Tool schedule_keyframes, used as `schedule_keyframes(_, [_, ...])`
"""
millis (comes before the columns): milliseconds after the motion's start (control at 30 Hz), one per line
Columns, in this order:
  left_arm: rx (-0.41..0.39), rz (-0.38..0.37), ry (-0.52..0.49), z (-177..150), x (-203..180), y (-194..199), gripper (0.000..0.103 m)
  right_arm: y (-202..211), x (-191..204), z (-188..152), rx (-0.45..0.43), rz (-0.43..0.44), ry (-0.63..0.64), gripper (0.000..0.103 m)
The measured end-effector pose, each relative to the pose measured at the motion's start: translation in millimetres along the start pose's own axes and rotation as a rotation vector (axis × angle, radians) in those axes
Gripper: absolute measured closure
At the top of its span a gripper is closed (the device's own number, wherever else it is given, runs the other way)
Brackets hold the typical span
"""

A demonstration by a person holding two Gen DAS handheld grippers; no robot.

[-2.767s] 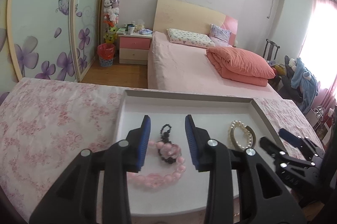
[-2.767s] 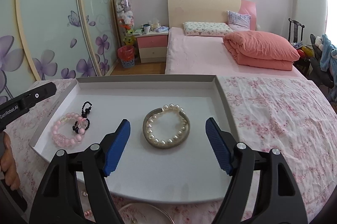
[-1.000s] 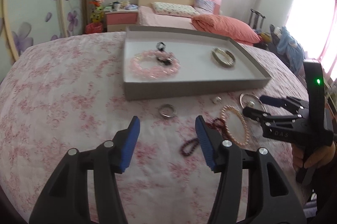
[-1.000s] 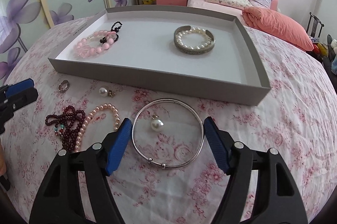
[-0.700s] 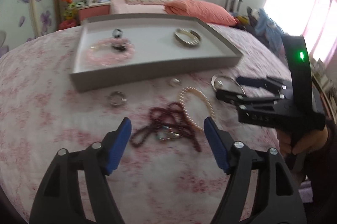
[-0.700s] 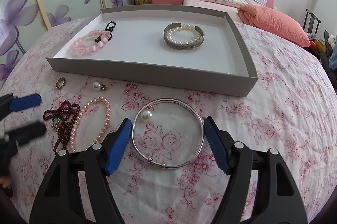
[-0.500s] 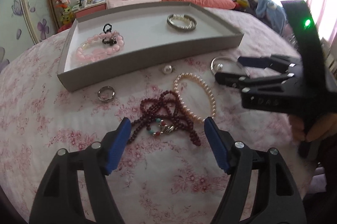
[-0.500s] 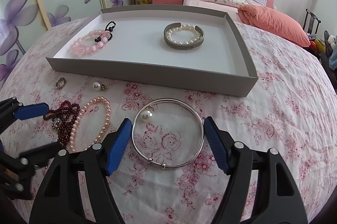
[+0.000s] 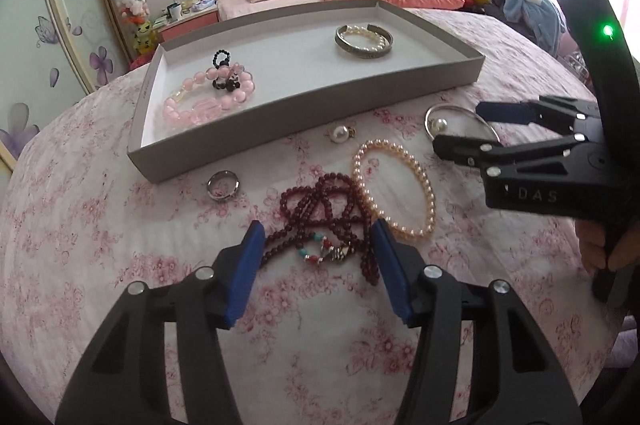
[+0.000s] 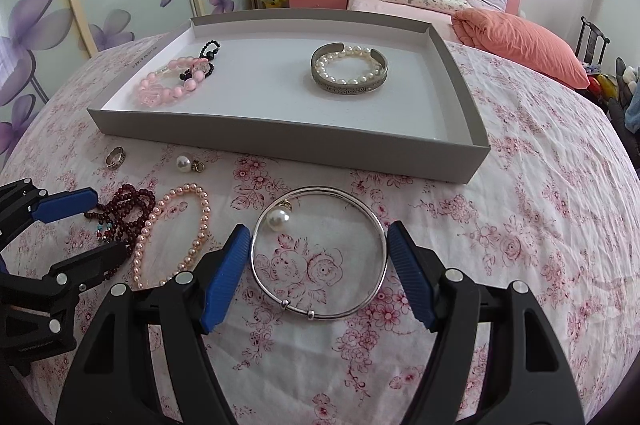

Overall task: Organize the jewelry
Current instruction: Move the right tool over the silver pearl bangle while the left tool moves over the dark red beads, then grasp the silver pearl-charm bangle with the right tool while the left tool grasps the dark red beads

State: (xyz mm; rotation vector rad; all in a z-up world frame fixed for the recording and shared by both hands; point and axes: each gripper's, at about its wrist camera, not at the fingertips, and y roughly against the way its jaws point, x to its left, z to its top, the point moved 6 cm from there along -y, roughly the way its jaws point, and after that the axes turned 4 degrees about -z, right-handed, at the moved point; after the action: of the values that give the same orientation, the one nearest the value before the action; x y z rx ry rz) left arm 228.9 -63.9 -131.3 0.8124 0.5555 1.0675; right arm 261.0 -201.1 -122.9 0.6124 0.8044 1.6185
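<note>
On the flowered cloth in front of the grey tray, the loose pieces lie in a row, and each gripper has its own one lined up. Between the blue pads of the left gripper sits the dark red bead strand, a tangled heap whose long side runs crosswise, from pad to pad; the jaws have just been closing around it, yet the pads do not seem to press on the beads. Next to it lies the pink pearl bracelet. The right gripper stands with its jaws released, straddling the silver bangle with a gap at each side. I judge the left hand nearer a grasp, the tray straight beyond both.
</note>
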Motion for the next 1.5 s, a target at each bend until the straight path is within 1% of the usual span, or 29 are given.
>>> schedule_keyframes(67, [0.006, 0.018, -0.012, -3, 1, 0, 0.04, 0, 0, 0, 0.0, 0.0, 0.0, 0.032])
schedule_keyframes(133, [0.006, 0.017, 0.009, -3, 5, -1, 0.037, 0, 0, 0, 0.0, 0.0, 0.0, 0.032])
schedule_keyframes(200, [0.013, 0.0, 0.033, 0, 5, -4, 0.037, 0, 0, 0, 0.0, 0.0, 0.0, 0.032])
schedule_keyframes(300, [0.003, 0.009, 0.028, 4, 2, -8, 0.037, 0, 0, 0, 0.0, 0.0, 0.0, 0.032])
schedule_keyframes(333, [0.002, 0.012, 0.035, 5, 2, -8, 0.039, 0, 0, 0, 0.0, 0.0, 0.0, 0.032])
schedule_keyframes(367, [0.001, 0.01, 0.045, 5, 4, -8, 0.046, 0, 0, 0, 0.0, 0.0, 0.0, 0.032])
schedule_keyframes(400, [-0.002, 0.02, 0.05, 5, 7, -7, 0.05, 0, 0, 0, 0.0, 0.0, 0.0, 0.032])
schedule_keyframes(467, [-0.002, 0.03, 0.065, 3, 13, -4, 0.064, 0, 0, 0, 0.0, 0.0, 0.0, 0.032])
schedule_keyframes(533, [-0.001, 0.052, 0.084, 1, 22, -1, 0.07, 0, 0, 0, 0.0, 0.0, 0.0, 0.032])
schedule_keyframes(667, [-0.005, 0.081, 0.121, -5, 38, 5, 0.071, 0, -1, 0, 0.0, -0.001, 0.0, 0.032])
schedule_keyframes(733, [-0.01, 0.096, 0.138, -6, 46, 6, 0.068, -1, -1, 0, 0.001, -0.004, 0.0, 0.032])
schedule_keyframes(800, [-0.016, 0.106, 0.147, -6, 50, 7, 0.066, -1, -1, 0, 0.002, -0.003, 0.0, 0.031])
schedule_keyframes(867, [-0.021, 0.118, 0.152, -6, 52, 7, 0.061, -1, -1, 1, 0.003, -0.003, 0.0, 0.03])
schedule_keyframes(1000, [-0.028, 0.117, 0.152, -6, 52, 8, 0.061, -1, -1, 1, 0.001, -0.002, 0.002, 0.032])
schedule_keyframes(1033, [-0.029, 0.114, 0.152, -6, 52, 8, 0.062, -2, -1, 2, 0.001, -0.003, 0.004, 0.032])
schedule_keyframes(1167, [-0.031, 0.103, 0.14, -5, 49, 7, 0.072, -2, 0, 2, 0.001, -0.003, 0.004, 0.032])
schedule_keyframes(1300, [-0.032, 0.097, 0.133, -5, 46, 7, 0.076, -2, 0, 2, 0.001, -0.003, 0.004, 0.032])
schedule_keyframes(1367, [-0.032, 0.096, 0.133, -4, 46, 7, 0.08, -2, -1, 2, 0.001, -0.003, 0.004, 0.032])
schedule_keyframes(1500, [-0.032, 0.096, 0.127, -4, 44, 7, 0.083, -2, -1, 2, 0.001, -0.003, 0.003, 0.032])
